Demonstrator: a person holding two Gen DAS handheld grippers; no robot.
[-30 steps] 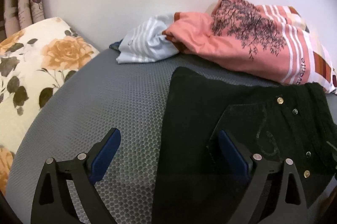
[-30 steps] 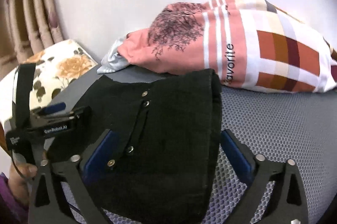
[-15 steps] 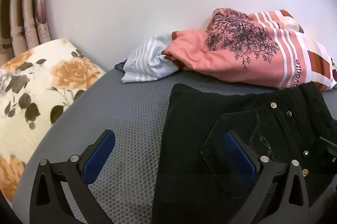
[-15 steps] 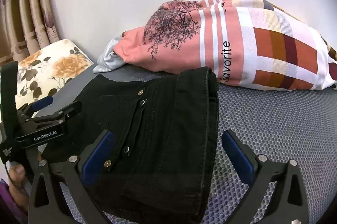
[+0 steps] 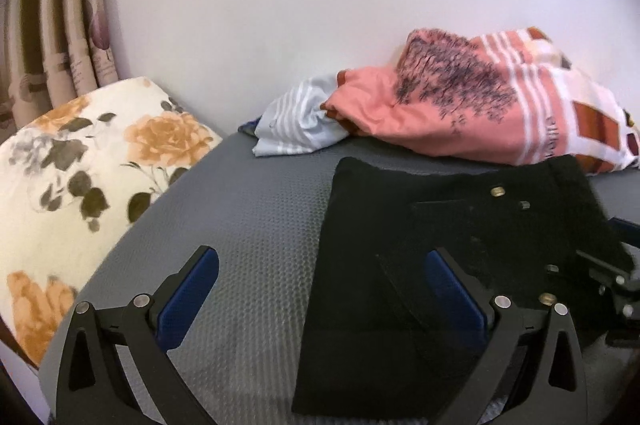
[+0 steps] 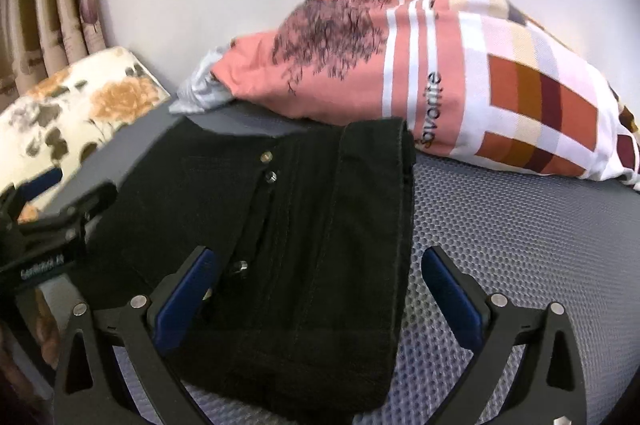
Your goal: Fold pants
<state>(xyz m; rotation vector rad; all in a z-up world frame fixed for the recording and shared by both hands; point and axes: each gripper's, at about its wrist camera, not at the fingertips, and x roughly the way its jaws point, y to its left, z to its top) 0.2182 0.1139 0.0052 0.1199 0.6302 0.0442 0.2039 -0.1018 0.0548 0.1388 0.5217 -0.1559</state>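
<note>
Black pants [image 5: 404, 237] lie folded in a compact stack on the grey mesh mattress [image 5: 248, 225], with rivets and a back pocket facing up. They also show in the right wrist view [image 6: 312, 225], waistband to the right. My left gripper [image 5: 320, 285] is open and empty, hovering over the stack's left edge. My right gripper [image 6: 316, 285] is open and empty, hovering over the stack's near right part. The left gripper shows at the left of the right wrist view [image 6: 56, 221].
A pink patterned pillow [image 6: 440, 77] and a striped white cloth [image 5: 300, 125] lie against the white wall behind the pants. A floral pillow [image 5: 80, 177] sits at the left by the curtain [image 5: 52, 37]. Bare mattress lies right of the pants [image 6: 520, 225].
Both grippers have drawn back and tilted up from the pants, so more wall shows. Both stayed open. The pants lie still.
</note>
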